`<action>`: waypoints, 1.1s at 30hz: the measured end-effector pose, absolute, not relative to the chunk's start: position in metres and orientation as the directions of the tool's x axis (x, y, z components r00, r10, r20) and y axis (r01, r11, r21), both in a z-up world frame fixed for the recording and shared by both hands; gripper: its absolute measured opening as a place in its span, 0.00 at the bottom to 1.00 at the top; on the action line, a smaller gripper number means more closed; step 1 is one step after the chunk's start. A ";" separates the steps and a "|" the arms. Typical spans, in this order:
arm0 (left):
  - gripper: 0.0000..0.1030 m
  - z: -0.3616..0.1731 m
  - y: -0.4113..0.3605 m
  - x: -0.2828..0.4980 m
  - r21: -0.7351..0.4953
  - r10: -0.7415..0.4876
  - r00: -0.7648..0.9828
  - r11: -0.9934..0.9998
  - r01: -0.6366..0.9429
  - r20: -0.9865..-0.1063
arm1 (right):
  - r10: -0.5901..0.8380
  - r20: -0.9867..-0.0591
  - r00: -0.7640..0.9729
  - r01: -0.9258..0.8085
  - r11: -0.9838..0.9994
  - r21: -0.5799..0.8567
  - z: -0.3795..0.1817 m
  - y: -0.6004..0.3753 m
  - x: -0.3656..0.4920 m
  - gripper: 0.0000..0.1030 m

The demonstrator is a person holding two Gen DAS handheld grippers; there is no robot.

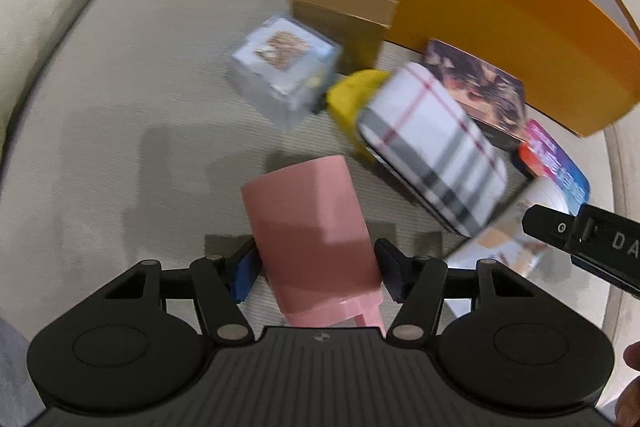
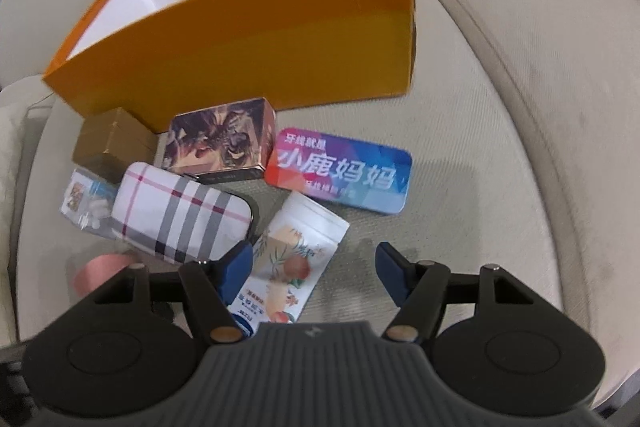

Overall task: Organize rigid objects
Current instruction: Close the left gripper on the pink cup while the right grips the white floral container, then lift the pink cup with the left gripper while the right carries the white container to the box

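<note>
A pink box-shaped thing lies on the beige cushion between the fingers of my left gripper, and both pads touch its sides. In the right wrist view it shows as a pink blur at the lower left. My right gripper stands open over a white bottle with a peach print. Its left finger overlaps the bottle's edge and its right finger is apart from it. A plaid case lies just left of the bottle. One black finger of the right gripper reaches into the left wrist view.
An open orange box with a white inside stands at the back. Before it lie a gold box, a dark illustrated box, a colourful tin, a clear cube box and a yellow thing. Sofa cushions rise at both sides.
</note>
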State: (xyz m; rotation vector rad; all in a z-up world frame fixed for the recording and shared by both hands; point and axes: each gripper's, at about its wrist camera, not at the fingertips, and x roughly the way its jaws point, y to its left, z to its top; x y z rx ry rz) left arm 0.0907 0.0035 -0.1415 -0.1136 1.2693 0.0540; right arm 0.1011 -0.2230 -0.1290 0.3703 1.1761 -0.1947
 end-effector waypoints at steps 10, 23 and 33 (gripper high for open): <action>0.68 -0.139 0.028 0.089 -0.080 -0.040 0.286 0.988 -0.129 -0.957 | -0.036 -0.939 0.341 0.391 0.914 0.107 -0.149 -0.207 0.115 0.71; 0.68 -0.142 0.015 0.097 -0.045 -0.014 0.286 0.994 -0.103 -0.958 | -0.052 -0.959 0.278 0.217 0.976 0.010 -0.151 -0.191 0.108 0.58; 0.67 -0.134 0.000 0.090 -0.017 0.003 0.301 0.998 -0.063 -0.954 | -0.044 -0.953 0.299 0.145 0.989 -0.001 -0.147 -0.175 0.098 0.49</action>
